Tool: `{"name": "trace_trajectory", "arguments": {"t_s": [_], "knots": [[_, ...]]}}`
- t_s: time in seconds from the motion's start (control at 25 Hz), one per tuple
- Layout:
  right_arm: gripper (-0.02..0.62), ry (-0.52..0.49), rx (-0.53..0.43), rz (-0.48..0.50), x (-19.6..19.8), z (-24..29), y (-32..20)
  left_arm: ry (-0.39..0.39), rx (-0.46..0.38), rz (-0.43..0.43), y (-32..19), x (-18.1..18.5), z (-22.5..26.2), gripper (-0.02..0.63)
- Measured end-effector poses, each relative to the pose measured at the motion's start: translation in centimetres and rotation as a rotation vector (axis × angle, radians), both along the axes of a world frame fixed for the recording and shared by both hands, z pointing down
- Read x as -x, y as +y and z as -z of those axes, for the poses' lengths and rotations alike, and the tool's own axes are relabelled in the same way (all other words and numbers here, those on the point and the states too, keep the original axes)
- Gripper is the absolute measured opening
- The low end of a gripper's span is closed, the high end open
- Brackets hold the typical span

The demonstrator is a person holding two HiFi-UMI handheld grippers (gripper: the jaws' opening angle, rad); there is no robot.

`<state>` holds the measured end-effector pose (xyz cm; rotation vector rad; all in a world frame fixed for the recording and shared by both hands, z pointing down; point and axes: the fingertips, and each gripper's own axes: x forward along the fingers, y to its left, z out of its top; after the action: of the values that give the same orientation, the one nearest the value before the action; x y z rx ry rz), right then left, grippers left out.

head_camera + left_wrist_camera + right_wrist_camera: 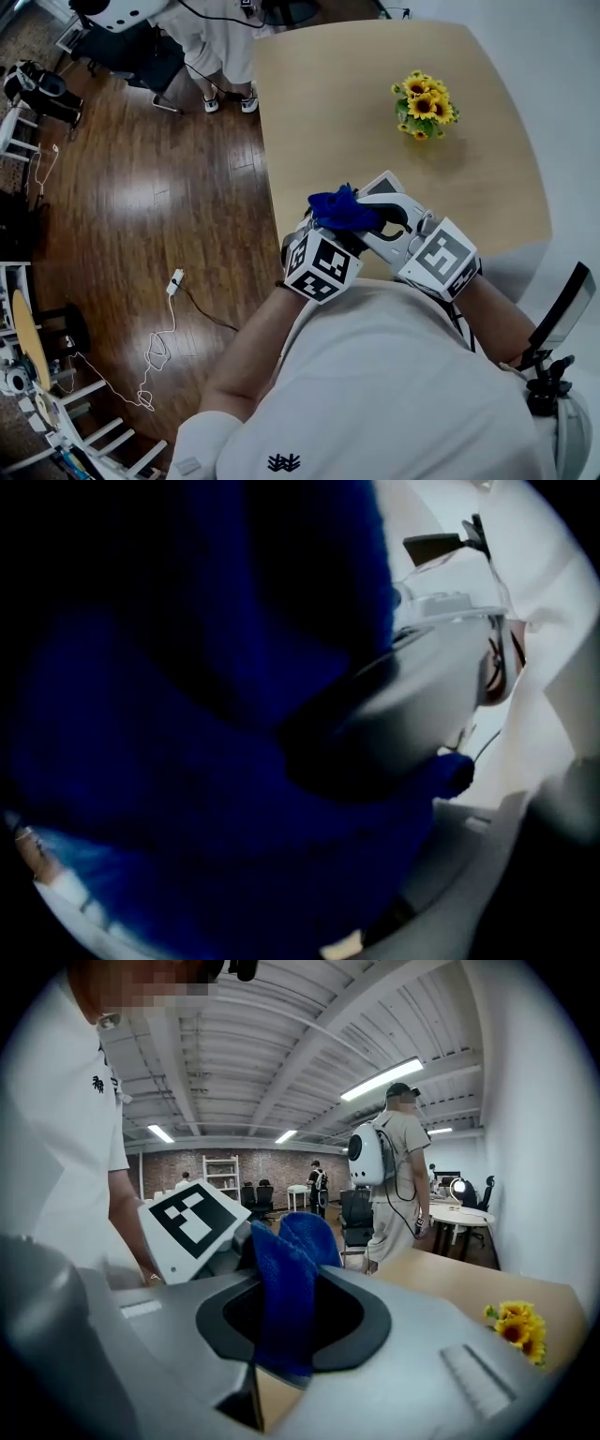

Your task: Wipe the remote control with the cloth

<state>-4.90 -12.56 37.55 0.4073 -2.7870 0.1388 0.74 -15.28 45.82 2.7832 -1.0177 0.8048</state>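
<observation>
No remote control shows in any view. A blue cloth [342, 208] is bunched between my two grippers, close to my chest over the near edge of the table. My left gripper [337, 227] is shut on the cloth, and the cloth [206, 761] fills almost the whole left gripper view. My right gripper [380, 211] points left toward it. In the right gripper view the cloth [286, 1288] hangs through the dark oval gap between the right gripper's [291, 1335] closed grey jaws. The left gripper's marker cube [192, 1224] sits just behind the cloth.
The light wooden table [375, 103] carries a small pot of yellow flowers [425, 105] at the far right. Dark wood floor lies to the left, with a white cable and plug [173, 281]. A person [220, 37] stands at the table's far left corner.
</observation>
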Motion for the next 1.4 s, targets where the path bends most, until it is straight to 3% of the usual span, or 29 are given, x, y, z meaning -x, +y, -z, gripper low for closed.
{"name": "trace_trajectory", "arguments": {"t_s": [0.2,0.56,0.8,0.96,1.12,1.24,1.4], "knots": [[0.083,0.055,-0.021,-0.097,-3.2,-1.5,-3.0,0.011,-0.002,0.008,0.6,0.2,0.3,0.276],[0.084,0.076,-0.038,-0.304,-10.0,-1.1,-8.7,0.025,0.005,0.01,1.3,0.4,0.5,0.276],[0.084,0.082,-0.038,-0.386,-13.1,-1.4,-10.9,0.025,0.012,0.013,1.1,-0.1,0.1,0.276],[0.084,0.033,-0.058,-0.325,-10.8,1.0,-8.8,0.022,0.014,0.014,1.4,0.2,0.0,0.276],[0.084,-0.026,-0.059,-0.146,-5.2,2.5,-3.9,0.017,0.017,0.012,1.5,0.2,0.0,0.276],[0.084,-0.06,0.003,-0.02,-1.6,1.9,-0.1,0.014,0.014,0.011,1.4,0.1,0.2,0.276],[0.083,-0.059,0.032,0.022,-0.4,0.6,1.4,0.01,0.002,0.014,1.5,0.0,0.5,0.276]]}}
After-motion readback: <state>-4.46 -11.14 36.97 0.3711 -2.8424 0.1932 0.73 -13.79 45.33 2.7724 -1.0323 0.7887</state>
